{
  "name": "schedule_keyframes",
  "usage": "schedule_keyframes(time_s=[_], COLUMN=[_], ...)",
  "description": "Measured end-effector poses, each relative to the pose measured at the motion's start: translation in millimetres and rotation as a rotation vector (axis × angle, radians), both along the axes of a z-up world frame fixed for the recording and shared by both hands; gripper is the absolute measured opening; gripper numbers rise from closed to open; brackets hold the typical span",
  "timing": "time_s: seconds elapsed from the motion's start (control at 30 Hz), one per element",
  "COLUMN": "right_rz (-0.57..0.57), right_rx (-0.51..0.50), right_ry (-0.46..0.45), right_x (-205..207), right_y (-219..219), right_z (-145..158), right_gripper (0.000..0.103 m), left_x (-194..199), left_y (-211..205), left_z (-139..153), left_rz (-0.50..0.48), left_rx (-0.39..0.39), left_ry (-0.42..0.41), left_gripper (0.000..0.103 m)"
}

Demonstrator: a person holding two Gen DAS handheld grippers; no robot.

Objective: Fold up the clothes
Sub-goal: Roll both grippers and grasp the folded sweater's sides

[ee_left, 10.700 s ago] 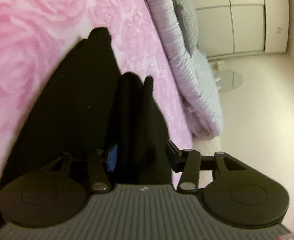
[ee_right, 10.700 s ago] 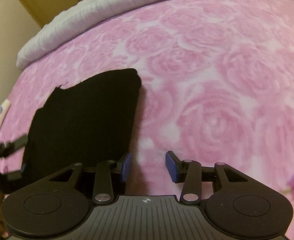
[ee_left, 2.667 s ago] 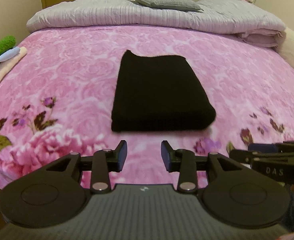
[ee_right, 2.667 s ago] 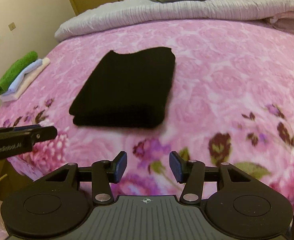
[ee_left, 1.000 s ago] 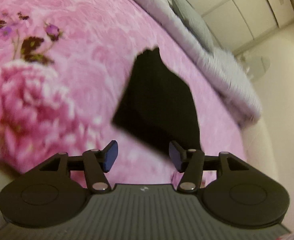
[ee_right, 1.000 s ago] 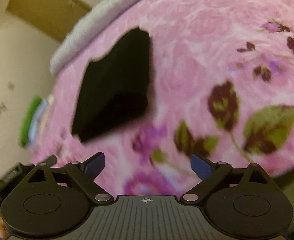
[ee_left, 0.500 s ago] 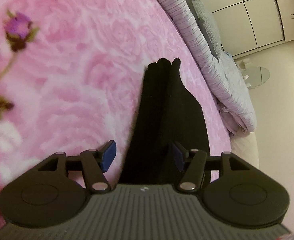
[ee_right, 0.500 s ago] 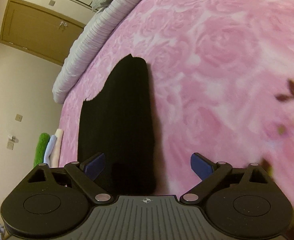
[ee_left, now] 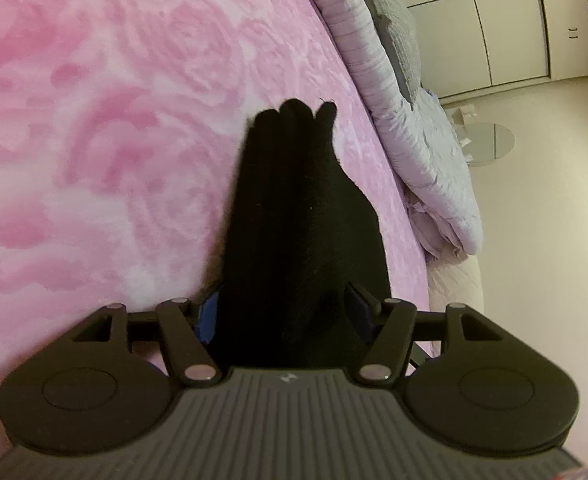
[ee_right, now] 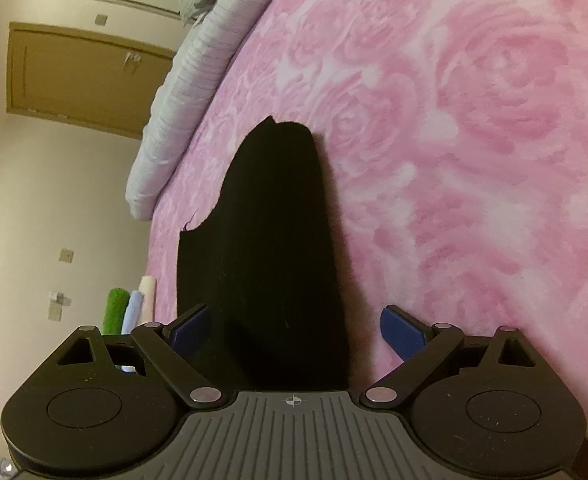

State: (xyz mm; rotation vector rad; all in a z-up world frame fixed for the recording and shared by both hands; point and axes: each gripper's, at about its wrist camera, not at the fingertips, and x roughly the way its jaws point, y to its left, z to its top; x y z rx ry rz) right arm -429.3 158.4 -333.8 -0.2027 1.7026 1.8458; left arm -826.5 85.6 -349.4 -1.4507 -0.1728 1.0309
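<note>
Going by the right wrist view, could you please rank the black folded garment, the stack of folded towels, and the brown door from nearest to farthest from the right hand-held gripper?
From the right hand-held gripper:
1. Black folded garment, lying between the open fingers on the pink blanket.
2. Stack of folded towels, left, at the bed's edge.
3. Brown door, upper left, across the room.

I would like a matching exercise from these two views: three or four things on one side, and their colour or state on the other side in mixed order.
Things:
1. folded garment
2. bedspread
3. left gripper
4. right gripper

States:
a. pink, with a rose pattern
b. jaws wide apart, garment edge between them
c. black, lying on the bed
d. jaws close against the garment's sides

Pairs: 1-c, 2-a, 3-d, 4-b
</note>
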Motion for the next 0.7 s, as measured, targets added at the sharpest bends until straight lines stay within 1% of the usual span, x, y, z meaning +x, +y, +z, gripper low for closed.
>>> schedule_keyframes(time_s=[0.07, 0.17, 0.2, 0.23, 0.27, 0.33, 0.43, 0.47, 0.5, 0.53, 0.6, 0.7], right_rz=[0.014, 0.044, 0.059, 0.064, 0.064, 0.07, 0.067, 0.066, 0.064, 0.063, 0.06, 0.055], right_rx=[0.003, 0.008, 0.01, 0.007, 0.002, -0.001, -0.025, -0.034, -0.043, -0.052, -0.069, -0.096], right_ry=[0.013, 0.038, 0.047, 0.047, 0.044, 0.067, 0.066, 0.064, 0.063, 0.061, 0.058, 0.052], right_x=[-4, -11, -15, -18, -21, -24, -27, -28, -29, -30, -32, -35], right_y=[3, 9, 11, 12, 13, 17, 20, 21, 22, 23, 26, 29], right_z=[-1, -5, -7, -10, -13, -18, -16, -15, -14, -13, -11, -8], right_gripper=[0.095, 0.09, 0.078, 0.069, 0.069, 0.068, 0.068, 0.066, 0.06, 0.056, 0.052, 0.051], left_x=[3, 8, 8, 7, 7, 6, 7, 7, 8, 8, 9, 9], left_y=[2, 1, 1, 2, 4, 9, 20, 25, 29, 33, 37, 40], left_z=[-1, -1, -1, -1, -2, -3, -6, -7, -8, -8, -6, 5], left_rz=[-0.016, -0.036, -0.039, -0.04, -0.044, -0.057, -0.085, -0.092, -0.099, -0.106, -0.115, -0.108], left_rx=[0.013, 0.034, 0.034, 0.031, 0.026, 0.014, -0.001, -0.009, -0.016, -0.027, -0.056, -0.111], left_ry=[-0.001, 0.02, 0.02, 0.015, 0.008, -0.008, -0.029, -0.037, -0.045, -0.048, -0.046, -0.037], left_gripper=[0.058, 0.058, 0.058, 0.056, 0.054, 0.051, 0.045, 0.042, 0.041, 0.038, 0.036, 0.032])
